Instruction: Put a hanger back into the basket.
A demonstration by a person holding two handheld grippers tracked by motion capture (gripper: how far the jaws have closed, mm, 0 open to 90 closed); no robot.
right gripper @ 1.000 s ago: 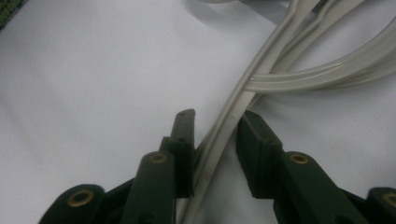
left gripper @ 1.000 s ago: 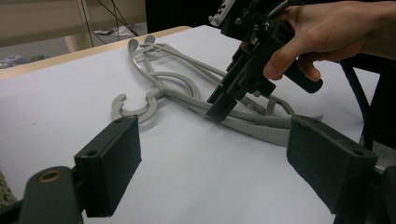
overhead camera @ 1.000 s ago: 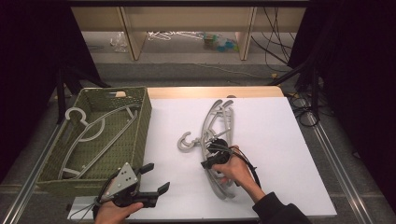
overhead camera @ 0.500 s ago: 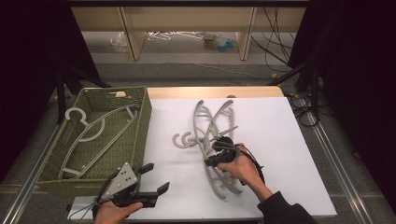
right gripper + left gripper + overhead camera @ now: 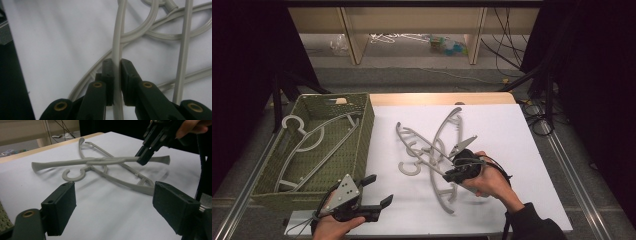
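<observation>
Surface [image 5: 512,130] comes first, white and wide, its far wooden edge showing past the sheet. A green basket [image 5: 364,127] sits at its left edge, with a pale hanger [image 5: 307,137] lying inside; how many hangers lie there is hard to make out. On the sheet two grey hangers cross each other. The upper hanger [image 5: 439,172] is pinched by the right gripper [image 5: 447,176] on its arm; the lower hanger [image 5: 447,132] rests under it, hook to the left. From above the right hand [image 5: 487,180] covers most of that gripper, so the grip is hard to read there. The right gripper view settles it: the fingers [image 5: 128,72] have just been closing and now press the thin bar [image 5: 117,50] between them. The left gripper [image 5: 377,192] hovers near the front edge, fingers [image 5: 61,206] spread wide with nothing between; its view shows the held hanger raised at one end above the sheet.
</observation>
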